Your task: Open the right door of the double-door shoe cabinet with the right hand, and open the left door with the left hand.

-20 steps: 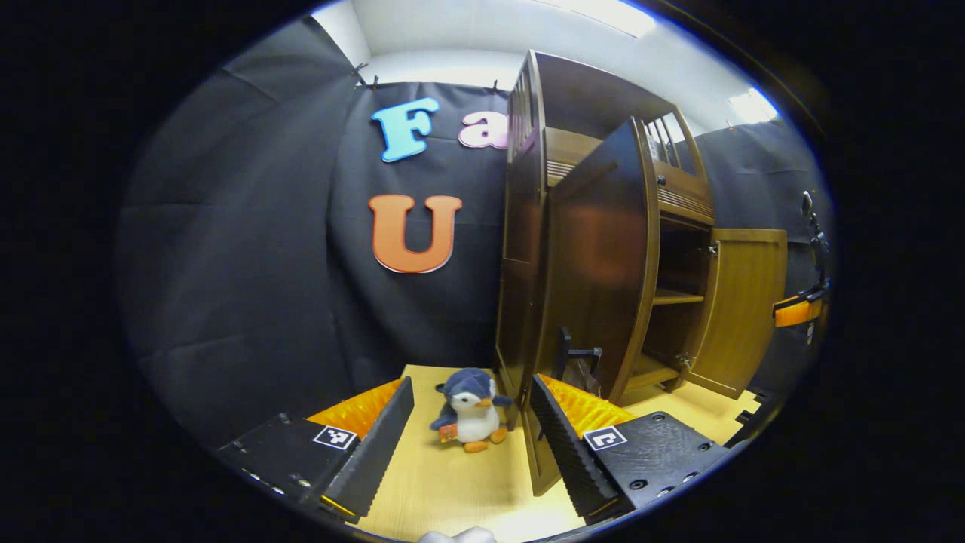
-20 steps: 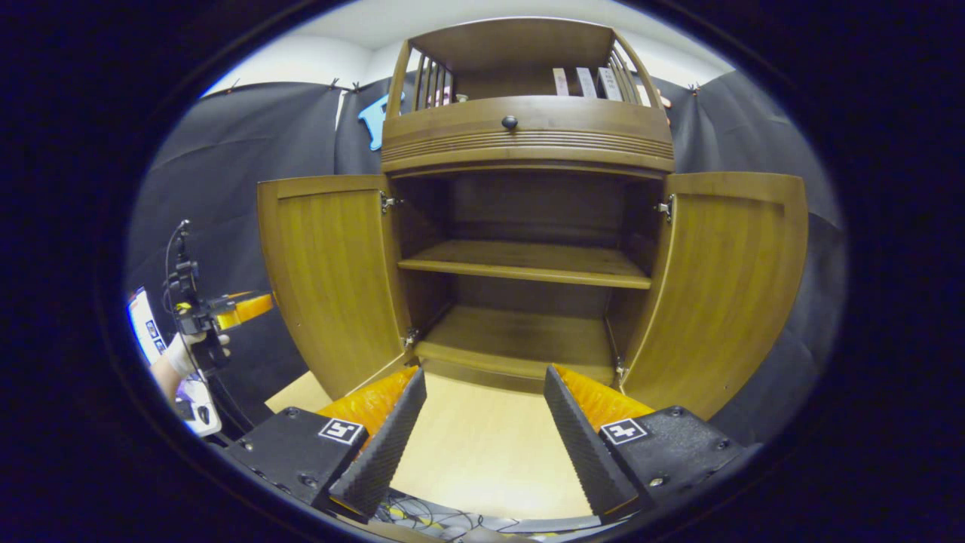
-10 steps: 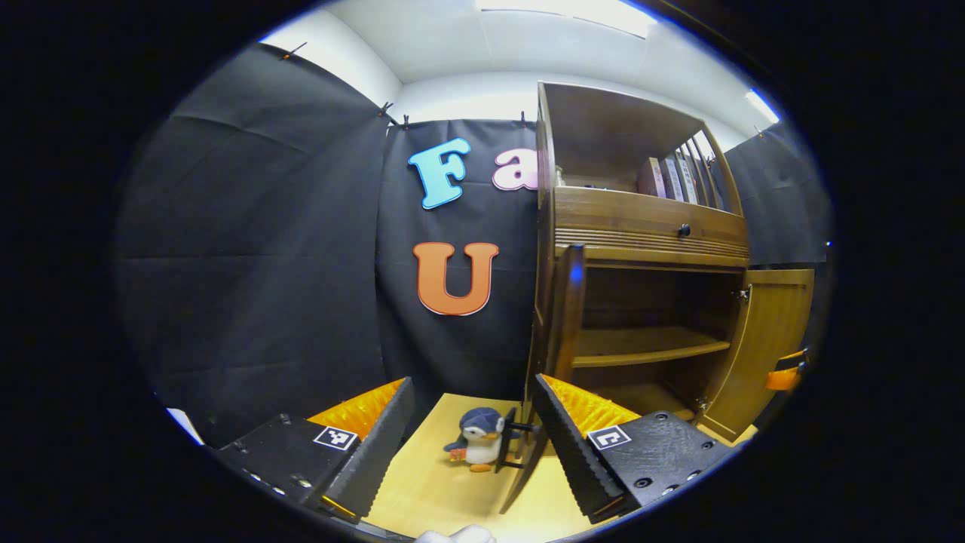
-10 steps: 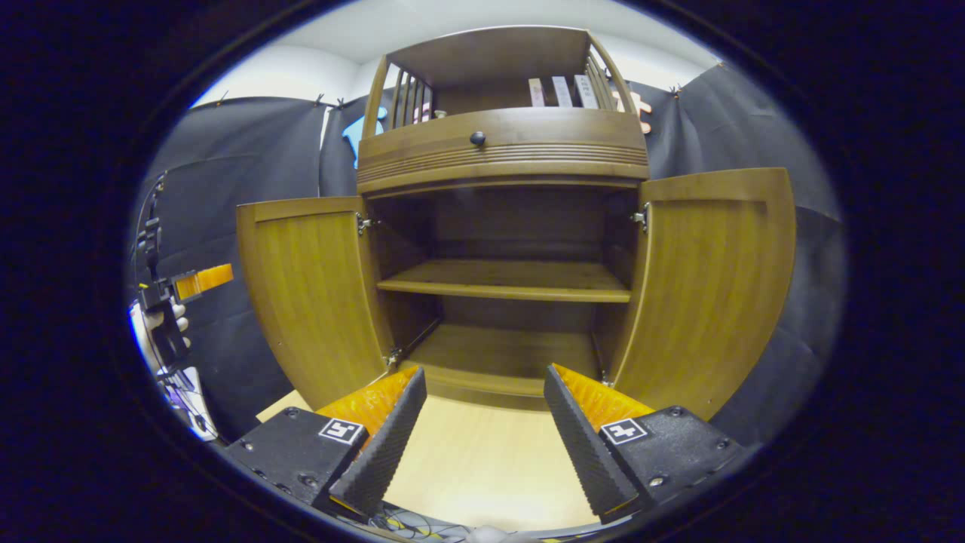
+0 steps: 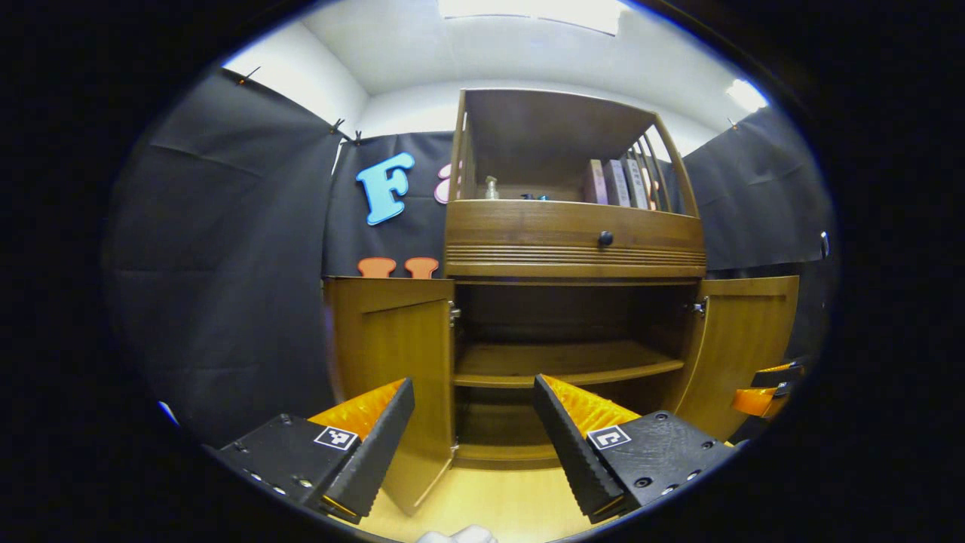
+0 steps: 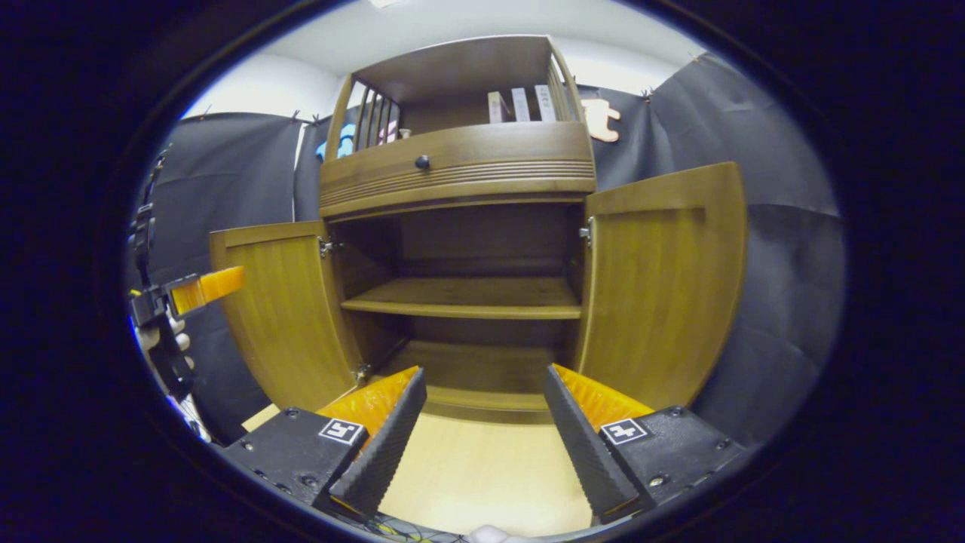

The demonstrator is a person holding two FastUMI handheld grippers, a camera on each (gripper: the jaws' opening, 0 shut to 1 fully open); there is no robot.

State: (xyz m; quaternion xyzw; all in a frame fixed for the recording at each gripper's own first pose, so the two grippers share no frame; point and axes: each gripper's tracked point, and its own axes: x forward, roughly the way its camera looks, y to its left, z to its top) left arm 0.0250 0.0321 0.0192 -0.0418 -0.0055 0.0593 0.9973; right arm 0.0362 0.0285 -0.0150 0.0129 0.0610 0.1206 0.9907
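Cabinet (image 6: 460, 226) ahead, left door (image 6: 279, 309) and right door (image 6: 663, 279) both swung wide. Left gripper (image 5: 471, 441), right gripper (image 6: 482, 437): fingers spread, grasping nothing. Risk: careless withdrawal clips door edge, swings it back.

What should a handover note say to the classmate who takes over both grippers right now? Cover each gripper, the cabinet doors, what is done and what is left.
Left gripper: open, holding nothing, set back in front of the cabinet.
Right gripper: open, holding nothing, also facing the cabinet from in front.
Left door: swung wide open.
Right door: swung wide open.
Inside, the shelf and the bottom board look bare.
Done: both doors are open.
Left: nothing on the doors, by the look of it; probably just draw the grippers away.
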